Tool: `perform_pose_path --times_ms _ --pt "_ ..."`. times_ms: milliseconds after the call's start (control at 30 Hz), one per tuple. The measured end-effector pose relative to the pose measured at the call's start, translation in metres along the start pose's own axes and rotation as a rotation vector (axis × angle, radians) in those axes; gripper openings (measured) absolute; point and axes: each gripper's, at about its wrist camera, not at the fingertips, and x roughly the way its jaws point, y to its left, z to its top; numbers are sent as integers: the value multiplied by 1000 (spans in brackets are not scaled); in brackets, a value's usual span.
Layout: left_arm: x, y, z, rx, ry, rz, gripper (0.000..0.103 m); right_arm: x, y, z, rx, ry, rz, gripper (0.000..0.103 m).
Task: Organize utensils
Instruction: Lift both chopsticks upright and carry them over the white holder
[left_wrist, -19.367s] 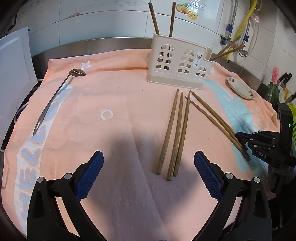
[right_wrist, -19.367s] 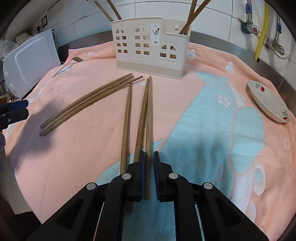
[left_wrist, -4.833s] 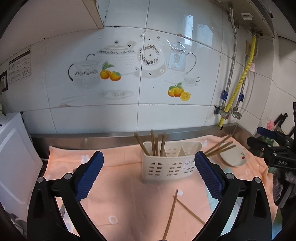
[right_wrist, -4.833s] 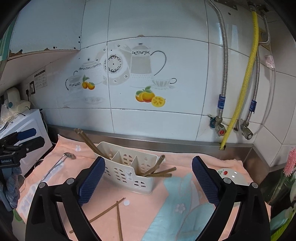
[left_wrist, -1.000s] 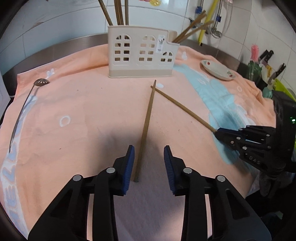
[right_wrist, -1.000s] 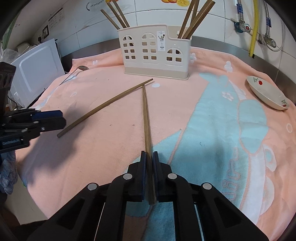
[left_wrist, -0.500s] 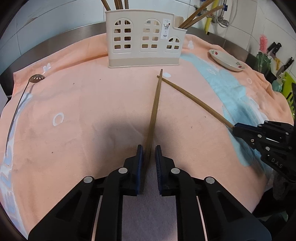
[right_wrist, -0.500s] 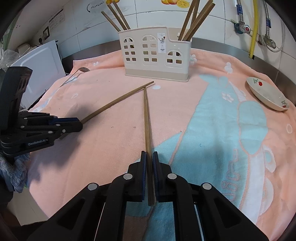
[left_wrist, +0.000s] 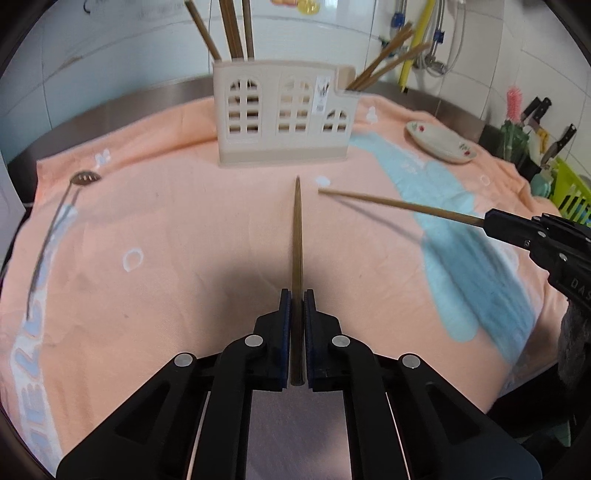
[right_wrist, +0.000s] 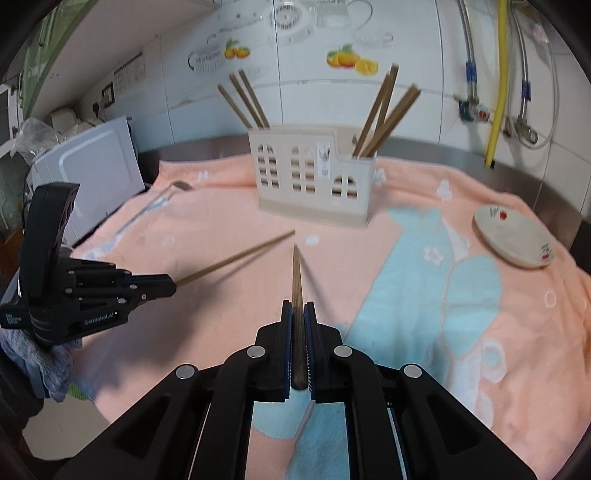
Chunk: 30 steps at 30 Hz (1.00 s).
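Observation:
My left gripper is shut on a brown chopstick that points forward, lifted off the towel. My right gripper is shut on a second chopstick, also raised. Each gripper shows in the other's view: the right one with its chopstick, the left one with its chopstick. The cream utensil holder stands ahead with several chopsticks in its left end and right end. A slotted metal spoon lies at the left of the towel.
A peach and blue towel covers the counter. A small white dish sits at the right. A white appliance stands at the left edge. Knives and a green rack are at the far right. Pipes run down the tiled wall.
Both grippers have lifted their chopsticks off the towel; the tips now hang in the air, and both cameras have tilted up toward the holder.

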Motion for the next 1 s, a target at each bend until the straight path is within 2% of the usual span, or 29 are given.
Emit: perform_pose_path --times_ms 400,600,1000 --pt "-62 -14 40 63 -172 -8 5 -27 3 56 -38 -74 31 6" --pt "-65 -13 62 62 -176 -11 5 -29 6 85 -80 -67 25 6" --pt "-75 -8 124 51 -211 -29 5 -39 -24 160 -52 -81 25 6"
